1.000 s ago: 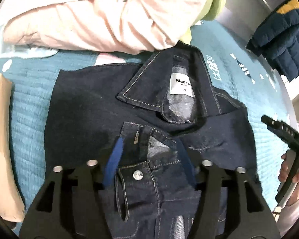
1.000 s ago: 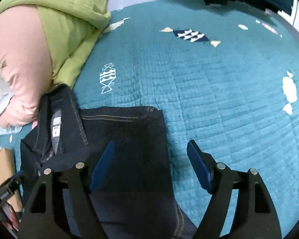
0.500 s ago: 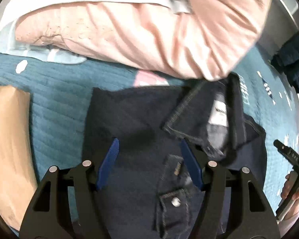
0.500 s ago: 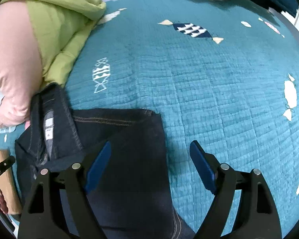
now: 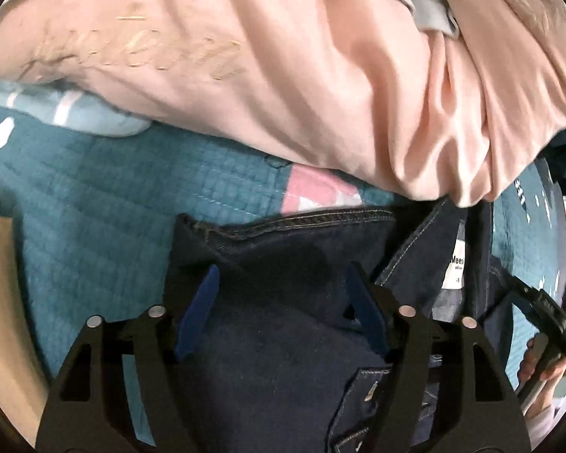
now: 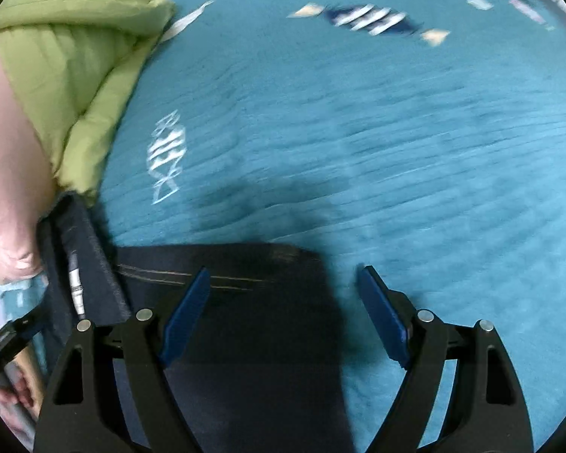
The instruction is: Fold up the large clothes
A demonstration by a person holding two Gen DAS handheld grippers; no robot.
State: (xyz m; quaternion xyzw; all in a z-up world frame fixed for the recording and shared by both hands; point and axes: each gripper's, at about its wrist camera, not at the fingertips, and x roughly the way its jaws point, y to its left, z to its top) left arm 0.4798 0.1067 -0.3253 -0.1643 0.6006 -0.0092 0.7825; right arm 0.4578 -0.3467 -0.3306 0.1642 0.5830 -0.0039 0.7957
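Observation:
A dark denim jacket (image 5: 290, 302) lies folded on the teal bed cover, collar and white label (image 5: 457, 268) to the right. My left gripper (image 5: 283, 313) is open and empty, low over the jacket's upper left shoulder near its stitched edge. In the right wrist view the jacket (image 6: 253, 324) shows its upper right corner. My right gripper (image 6: 283, 313) is open and empty, one finger over that corner, the other over bare cover. The right gripper also shows at the right edge of the left wrist view (image 5: 547, 313).
A pink garment pile (image 5: 283, 68) lies just beyond the jacket's top edge. A green garment (image 6: 75, 60) lies at the left in the right wrist view. A tan object (image 5: 0, 302) is at the left. The teal quilted cover (image 6: 396, 151) stretches to the right.
My left gripper has moved left and forward from the collar to the jacket's upper left shoulder, close to the pink pile. My right gripper has moved forward and down to the jacket's right corner.

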